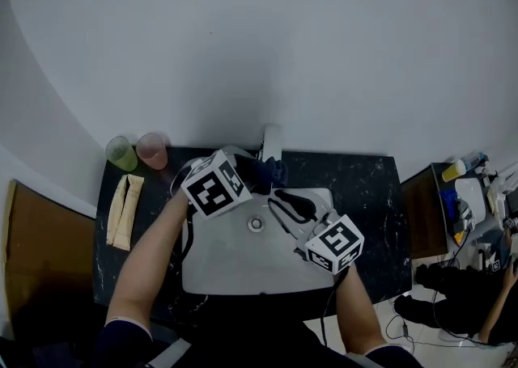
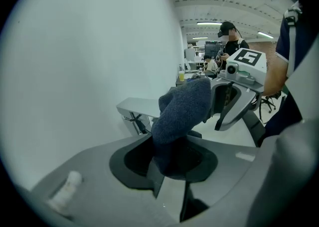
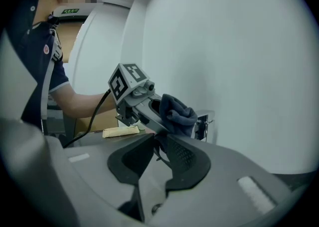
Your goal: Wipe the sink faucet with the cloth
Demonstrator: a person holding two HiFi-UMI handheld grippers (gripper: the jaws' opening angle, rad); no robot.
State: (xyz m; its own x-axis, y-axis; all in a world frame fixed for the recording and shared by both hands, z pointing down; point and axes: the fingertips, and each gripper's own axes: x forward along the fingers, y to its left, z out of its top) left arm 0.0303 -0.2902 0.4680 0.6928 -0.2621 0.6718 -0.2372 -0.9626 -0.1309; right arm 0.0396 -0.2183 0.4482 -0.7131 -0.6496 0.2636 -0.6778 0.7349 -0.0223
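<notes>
L gripper is clamped on the dark blue cloth — the cloth is bunched btwn its jaws and sticks up past the tips in a thick fold. In the head view this gripper sits over the back-left part of the white sink, tips toward the faucet. The cloth is just in front of the faucet base, at the basin's back rim; can't tell if cloth and faucet touch. In the left gripper view the faucet's flat spout shows just behind and left of the cloth. R gripper reaches in from the front-right of the basin, jaws narrowed but w/ a gap left — nothing pinched. In the right gripper view the cloth is right ahead of its tips and a bit above, w/ the chrome faucet just beyond it to the right. The cloth's lower edge hangs near the gap, but whether it gets in btwn the tips isn't clear. Both grippers' tips are near each other, facing across the cloth. A black counter surrounds the sink. At its left end a green cup and a pink cup stand side by side by the wall, w/ two tan packets lying in front of them.
</notes>
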